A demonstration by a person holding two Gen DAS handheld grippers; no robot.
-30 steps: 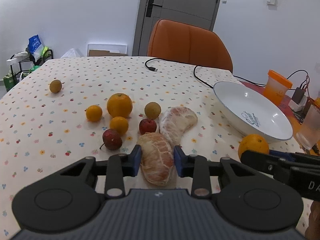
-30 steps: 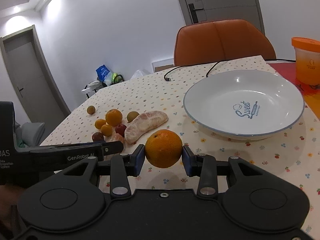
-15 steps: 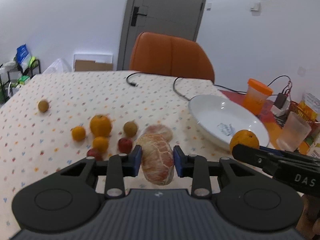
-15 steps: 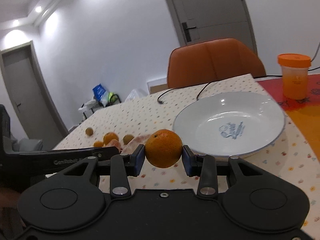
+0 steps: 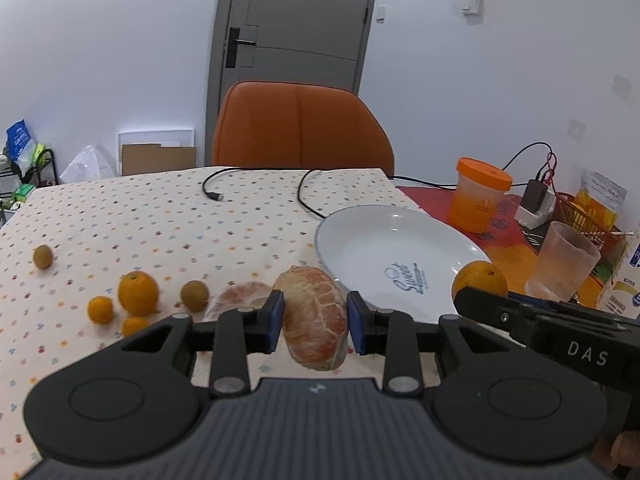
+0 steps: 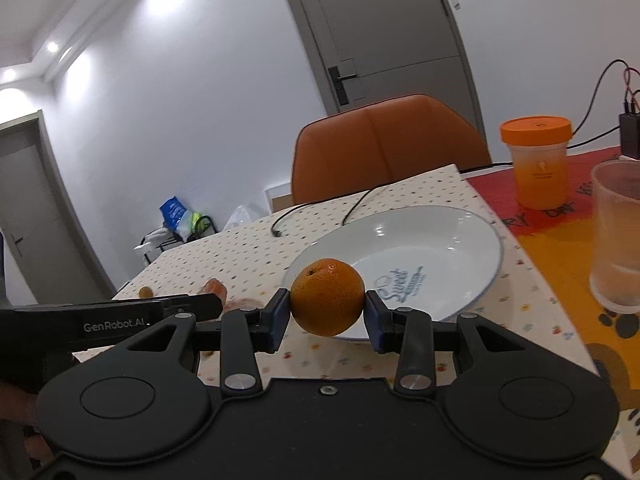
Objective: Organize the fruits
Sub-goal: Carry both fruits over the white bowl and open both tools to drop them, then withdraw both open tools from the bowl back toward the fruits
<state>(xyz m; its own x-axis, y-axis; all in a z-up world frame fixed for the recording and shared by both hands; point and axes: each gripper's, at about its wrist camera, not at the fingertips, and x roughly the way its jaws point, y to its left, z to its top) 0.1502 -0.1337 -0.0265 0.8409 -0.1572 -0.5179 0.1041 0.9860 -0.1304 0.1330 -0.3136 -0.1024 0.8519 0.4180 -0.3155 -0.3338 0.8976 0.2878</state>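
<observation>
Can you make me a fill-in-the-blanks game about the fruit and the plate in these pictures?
1. The right gripper holds an ____.
2. The left gripper holds a peeled pomelo piece with its jaws ____ on it.
3. The white plate has ____ fruit on it.
4. The chair behind the table is ____.

Missing words: orange; shut; no; orange

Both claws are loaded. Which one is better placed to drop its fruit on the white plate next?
Right, probably. The right claw holds the orange over the white plate's near rim, while the left claw's peeled pomelo piece sits just left of it.
</observation>
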